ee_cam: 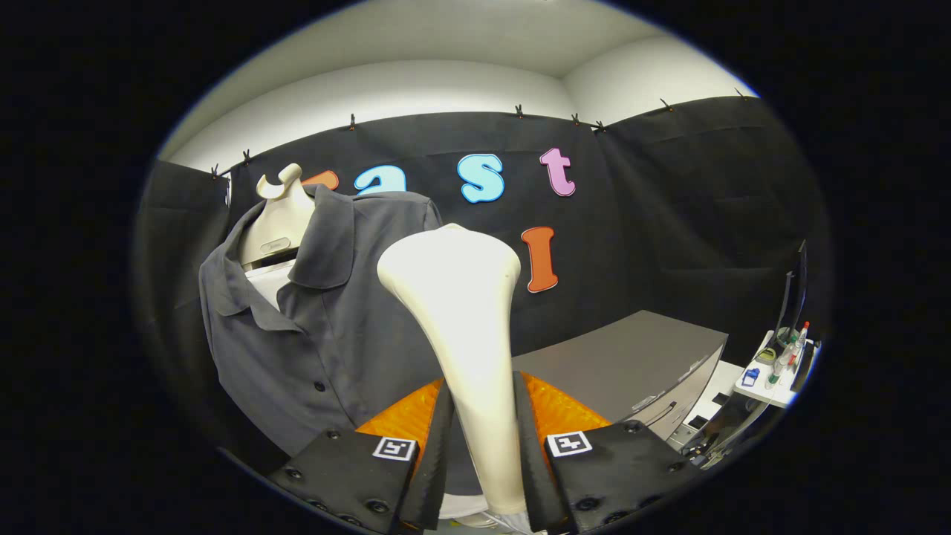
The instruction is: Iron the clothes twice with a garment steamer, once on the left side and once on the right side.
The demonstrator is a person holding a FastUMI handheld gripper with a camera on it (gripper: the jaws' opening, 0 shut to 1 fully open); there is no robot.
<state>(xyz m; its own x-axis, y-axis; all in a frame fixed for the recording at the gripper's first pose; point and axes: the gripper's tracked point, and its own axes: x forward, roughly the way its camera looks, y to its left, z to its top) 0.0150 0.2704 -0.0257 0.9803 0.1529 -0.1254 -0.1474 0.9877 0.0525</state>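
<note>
Gripper view: fingers [481,446] clamp steamer [464,312], blocking shirt [327,334]; cabinet [631,364] beyond.

Shirt [334,334] partly behind steamer [464,319]

Matt black gripper [481,438] fingers are clamping the steamer's [461,312] smooth cream plastic; the grey shirt [334,334] is showing soft matt cloth.

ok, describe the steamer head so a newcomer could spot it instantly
Start at the dark grey shirt hanging on its cream hanger form against the black cloth wall. Just right of it, the steamer head rises from between the hand-held gripper fingers, which clamp its handle. It's the glossy cream, flared paddle shape.
</note>
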